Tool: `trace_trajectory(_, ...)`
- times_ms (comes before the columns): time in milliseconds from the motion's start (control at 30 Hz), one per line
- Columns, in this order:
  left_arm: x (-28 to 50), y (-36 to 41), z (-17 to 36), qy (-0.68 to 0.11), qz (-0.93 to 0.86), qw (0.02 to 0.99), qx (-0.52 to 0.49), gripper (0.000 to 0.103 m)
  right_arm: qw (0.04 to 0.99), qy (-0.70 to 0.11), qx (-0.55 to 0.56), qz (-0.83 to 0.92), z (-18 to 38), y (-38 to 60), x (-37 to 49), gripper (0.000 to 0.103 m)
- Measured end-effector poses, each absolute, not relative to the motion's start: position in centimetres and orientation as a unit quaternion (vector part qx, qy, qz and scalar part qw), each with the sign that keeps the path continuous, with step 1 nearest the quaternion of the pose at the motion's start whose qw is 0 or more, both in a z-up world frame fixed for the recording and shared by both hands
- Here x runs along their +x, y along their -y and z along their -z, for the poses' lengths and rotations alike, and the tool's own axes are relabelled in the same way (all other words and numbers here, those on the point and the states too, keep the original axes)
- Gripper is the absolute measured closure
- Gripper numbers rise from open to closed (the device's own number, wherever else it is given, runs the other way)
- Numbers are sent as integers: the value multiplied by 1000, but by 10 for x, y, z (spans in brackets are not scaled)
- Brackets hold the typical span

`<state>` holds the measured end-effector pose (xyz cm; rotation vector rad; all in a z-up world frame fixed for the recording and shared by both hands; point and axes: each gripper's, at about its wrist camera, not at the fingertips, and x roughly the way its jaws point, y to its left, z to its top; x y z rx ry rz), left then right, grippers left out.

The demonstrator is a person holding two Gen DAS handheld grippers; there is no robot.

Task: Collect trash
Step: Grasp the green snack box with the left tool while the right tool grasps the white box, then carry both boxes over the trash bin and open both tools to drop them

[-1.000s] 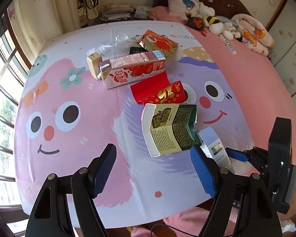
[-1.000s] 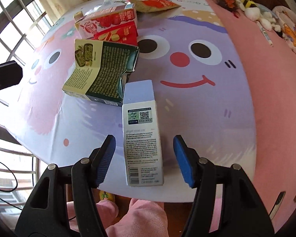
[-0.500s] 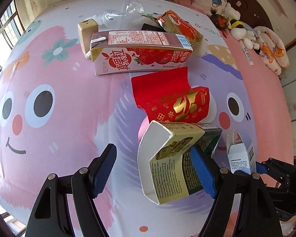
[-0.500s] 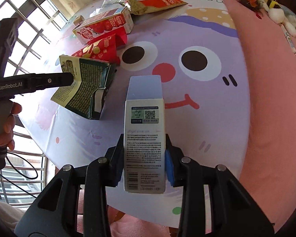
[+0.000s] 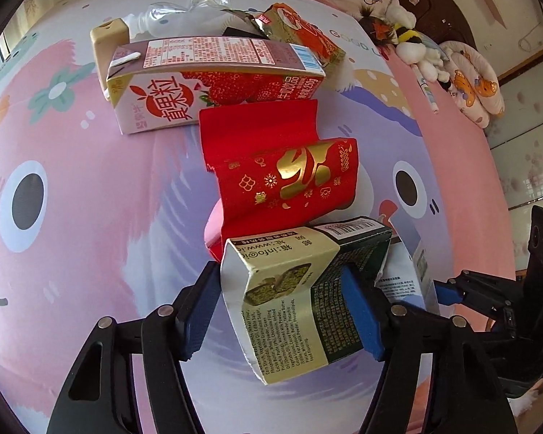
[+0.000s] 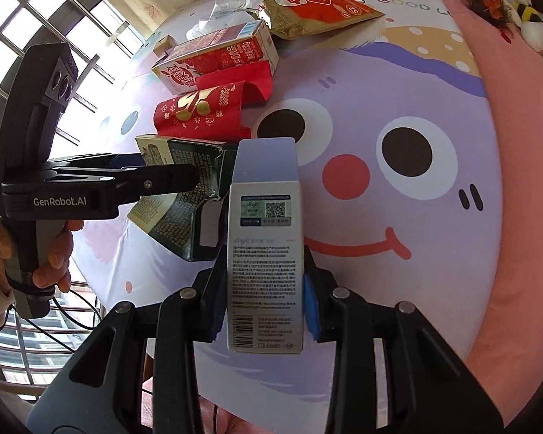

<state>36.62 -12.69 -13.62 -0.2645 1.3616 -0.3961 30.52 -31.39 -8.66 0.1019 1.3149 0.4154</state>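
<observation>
Clamping a tall white and pale-blue carton (image 6: 265,253) between its blue pads, the right gripper (image 6: 264,300) holds it upright by both long sides, its open top flap pointing away from the camera. Just to its left, the left gripper (image 5: 282,311) has its jaws closed on a green and cream food box (image 5: 300,289); one blue pad presses the box's dark printed face, the other sits against the cream side, and the box is crumpled and tilted between them. In the right wrist view the same box (image 6: 177,195) hangs beside the white carton, nearly touching it, with the person's left hand (image 6: 50,253) wrapped around the gripper handle.

Beyond both boxes, a red envelope with gold print (image 5: 289,177) lies on the cartoon-face bedsheet (image 5: 90,217), just behind the green box. Farther back lies a strawberry milk carton (image 5: 213,79) on its side, touching the envelope's far edge. Behind that sit a red and olive snack bag (image 5: 300,36) and a crushed clear plastic bottle (image 5: 184,11). Plush toys (image 5: 409,43) rest near the headboard.
</observation>
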Motion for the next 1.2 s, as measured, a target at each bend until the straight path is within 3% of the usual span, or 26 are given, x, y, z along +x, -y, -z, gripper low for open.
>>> trace_trajectory(167,350,128,120,-610,176,763,-123,61,769,-612,60,-176,93,320,307,72)
trace_trajectory(467,318,132,63,-566,217,788,-108,62,773,-612,55,-160,96,320,302,72)
trace_trajectory(767,302,119,51,-574,295,750,-144,62,781,-606,17,-147,94,312,297,72)
trace_trajectory(967,288,147,59,-578,294,760,-46,62,785,-598,5,-161,92,301,289,72)
trace_trajectory(1133,294,151,72,-601,254,758,-33,79,786,-596,0,-162,89,298,280,72)
trace_trajectory(1200,293,150,75,-603,248,758,-23,82,787,-596,-2,-161,88,298,278,72)
